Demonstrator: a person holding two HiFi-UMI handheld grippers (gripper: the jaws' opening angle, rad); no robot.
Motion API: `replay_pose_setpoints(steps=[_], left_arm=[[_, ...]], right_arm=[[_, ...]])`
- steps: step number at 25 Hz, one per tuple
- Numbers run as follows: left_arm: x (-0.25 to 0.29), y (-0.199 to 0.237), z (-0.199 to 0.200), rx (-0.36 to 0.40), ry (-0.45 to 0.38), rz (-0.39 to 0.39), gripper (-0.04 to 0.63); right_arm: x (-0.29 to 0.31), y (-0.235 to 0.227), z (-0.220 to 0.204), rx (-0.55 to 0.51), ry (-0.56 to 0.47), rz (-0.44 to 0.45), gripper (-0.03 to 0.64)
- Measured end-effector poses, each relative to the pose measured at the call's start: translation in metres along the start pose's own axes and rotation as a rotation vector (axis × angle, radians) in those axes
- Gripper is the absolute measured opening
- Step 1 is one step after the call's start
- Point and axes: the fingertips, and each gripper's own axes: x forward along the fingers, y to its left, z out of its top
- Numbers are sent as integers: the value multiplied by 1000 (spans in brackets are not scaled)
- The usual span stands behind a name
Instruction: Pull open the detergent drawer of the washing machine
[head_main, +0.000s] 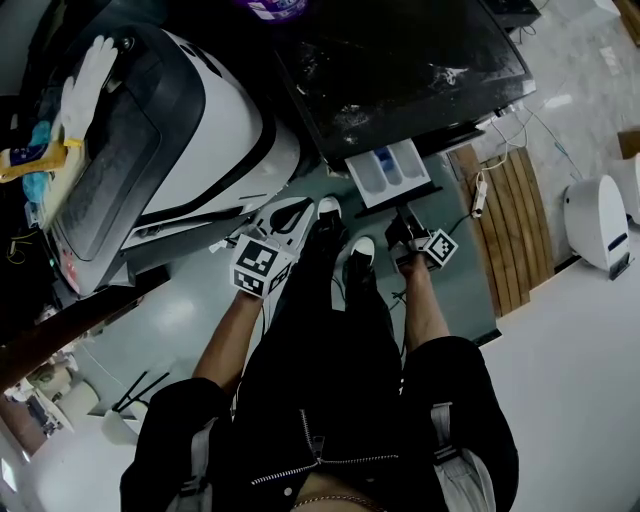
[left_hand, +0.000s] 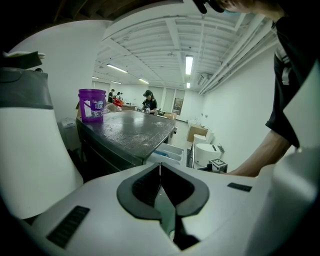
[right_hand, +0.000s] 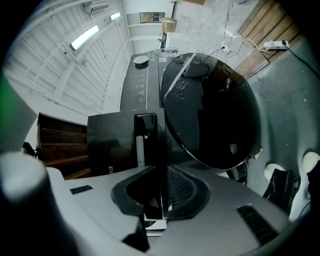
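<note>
The black front-loading washing machine (head_main: 400, 60) stands at the top of the head view. Its white detergent drawer (head_main: 388, 170), with blue compartments, stands pulled out from the front. My right gripper (head_main: 400, 218) is shut on the drawer's black front panel (right_hand: 147, 132), which runs up between the jaws of my right gripper (right_hand: 159, 172), beside the round glass door (right_hand: 215, 110). My left gripper (head_main: 295, 213) hangs to the left, apart from the machine. In the left gripper view the left gripper (left_hand: 160, 167) is shut with nothing in it, and the drawer (left_hand: 167, 152) shows beyond it.
A large white and grey machine (head_main: 200, 120) stands at the left with a white glove (head_main: 85, 80) on it. A purple bucket (left_hand: 92, 105) sits on the washer's top. A wooden pallet (head_main: 515, 220) and a white appliance (head_main: 597, 222) lie to the right. The person's shoes (head_main: 358, 250) are below the drawer.
</note>
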Motion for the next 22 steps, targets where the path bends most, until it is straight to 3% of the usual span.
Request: replay_pose_setpoints(steps=[8,13,18,22], left_arm=[[-6,-14,1,0,-20,4,21],[-16,-25,-2,-5,-33,22,21],[-29,-38,-4,-10,-59,49,21],[-36,-47,1,-9,-87,64,22]], right_arm=[[-22,-8,1,-14,-3,-35,55],[-20,-14,1,-15,-3,-138,77],[-39,-7,-19,-243,175,-259,101],[-59,9,-27,-572,347,-359,55]])
